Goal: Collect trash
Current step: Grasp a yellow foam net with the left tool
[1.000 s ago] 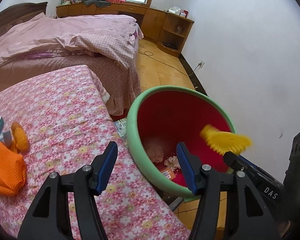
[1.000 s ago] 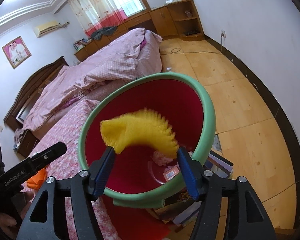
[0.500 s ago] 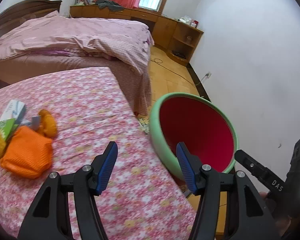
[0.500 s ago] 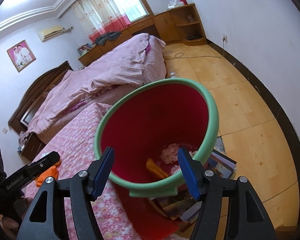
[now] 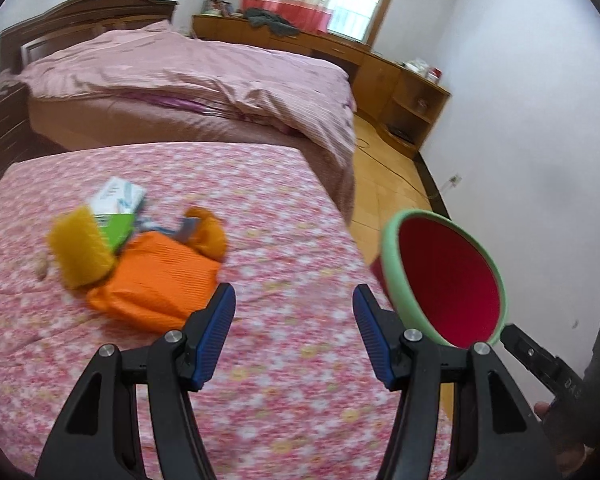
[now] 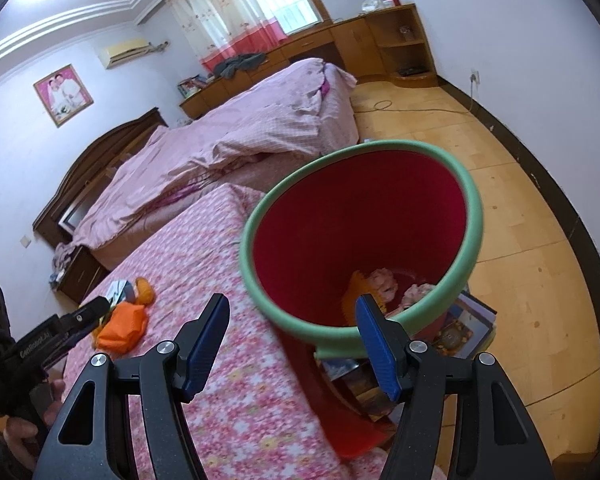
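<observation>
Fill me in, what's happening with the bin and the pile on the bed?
A person with two handheld grippers is clearing trash. Both the left gripper and right gripper are open and empty. The red bin already holds some scraps. An orange bag, yellow piece and small box remain on the floral bedspread.

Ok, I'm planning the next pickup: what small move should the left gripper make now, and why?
Probably ease the left gripper forward and left toward the orange bag on the floral cloth. Its jaws stand open and empty, the bag is the nearest piece of the pile, and the bin already holds trash.
</observation>
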`<state>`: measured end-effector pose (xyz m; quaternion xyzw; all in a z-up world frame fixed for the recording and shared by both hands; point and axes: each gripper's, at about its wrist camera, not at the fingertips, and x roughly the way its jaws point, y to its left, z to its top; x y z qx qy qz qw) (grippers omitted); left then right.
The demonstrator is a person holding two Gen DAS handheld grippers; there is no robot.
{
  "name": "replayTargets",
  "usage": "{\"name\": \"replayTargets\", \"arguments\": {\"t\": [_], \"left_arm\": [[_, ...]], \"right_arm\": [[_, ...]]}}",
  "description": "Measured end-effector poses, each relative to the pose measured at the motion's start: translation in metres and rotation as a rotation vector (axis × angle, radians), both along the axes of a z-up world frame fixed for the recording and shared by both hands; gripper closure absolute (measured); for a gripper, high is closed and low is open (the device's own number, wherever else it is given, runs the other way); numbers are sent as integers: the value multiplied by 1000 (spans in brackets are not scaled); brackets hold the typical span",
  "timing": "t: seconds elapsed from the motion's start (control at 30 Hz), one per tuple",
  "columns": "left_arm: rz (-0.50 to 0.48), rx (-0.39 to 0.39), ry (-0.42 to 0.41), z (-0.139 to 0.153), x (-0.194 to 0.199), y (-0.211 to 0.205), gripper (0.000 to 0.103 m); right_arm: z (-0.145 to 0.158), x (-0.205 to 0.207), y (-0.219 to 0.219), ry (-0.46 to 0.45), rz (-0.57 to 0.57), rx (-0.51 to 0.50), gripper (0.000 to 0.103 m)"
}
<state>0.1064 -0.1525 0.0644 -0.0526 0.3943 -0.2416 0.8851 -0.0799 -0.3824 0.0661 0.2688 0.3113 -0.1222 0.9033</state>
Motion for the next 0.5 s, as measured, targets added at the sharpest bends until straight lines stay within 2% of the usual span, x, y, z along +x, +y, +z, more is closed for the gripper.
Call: {"name": "replayTargets", "arguments": {"t": [0.2, 0.5], "left_arm": [[102, 1, -11, 4, 15, 41, 42], [201, 58, 2, -3, 51, 84, 41]], "right_arm": [[-1, 9, 17, 13, 33, -7, 36], [-4, 24, 39, 39, 71, -25, 36]]}}
